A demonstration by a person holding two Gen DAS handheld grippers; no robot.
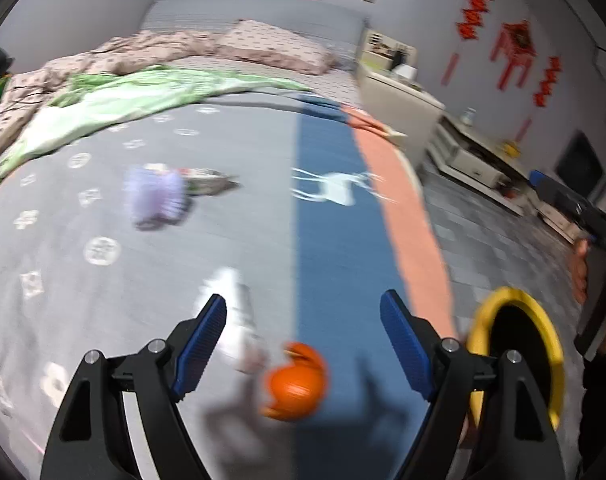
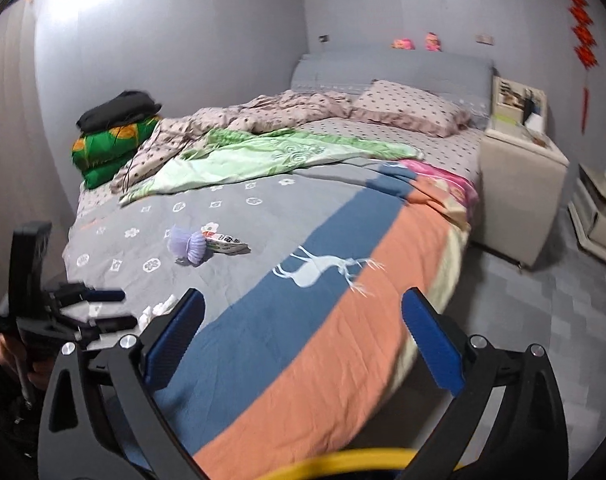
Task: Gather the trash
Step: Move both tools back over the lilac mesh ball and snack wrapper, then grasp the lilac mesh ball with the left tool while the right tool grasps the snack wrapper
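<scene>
My left gripper (image 1: 305, 304) is open over the grey and blue bed cover (image 1: 183, 240). A blurred orange peel (image 1: 297, 380) shows low between its fingers, and neither pad touches it. A white crumpled tissue (image 1: 233, 300) lies by the left finger. Farther up the bed are a purple ribbed thing (image 1: 153, 196) and a printed wrapper (image 1: 207, 178). A yellow-rimmed bin (image 1: 479, 336) stands beside the bed at the right. My right gripper (image 2: 303, 300) is open and empty above the bed's corner. From there I see the purple thing (image 2: 191, 246), wrapper (image 2: 227, 244), tissue (image 2: 159, 308) and left gripper (image 2: 125, 308).
Rumpled quilts (image 2: 263, 148) and a pillow (image 2: 411, 112) cover the far half of the bed. Folded bedding (image 2: 111, 140) is stacked at the far left. A beige nightstand (image 2: 519, 184) and a low cabinet (image 2: 603, 216) stand along the right wall on grey tiled floor (image 2: 523, 320). The bin's yellow rim (image 2: 343, 464) sits just below the right gripper.
</scene>
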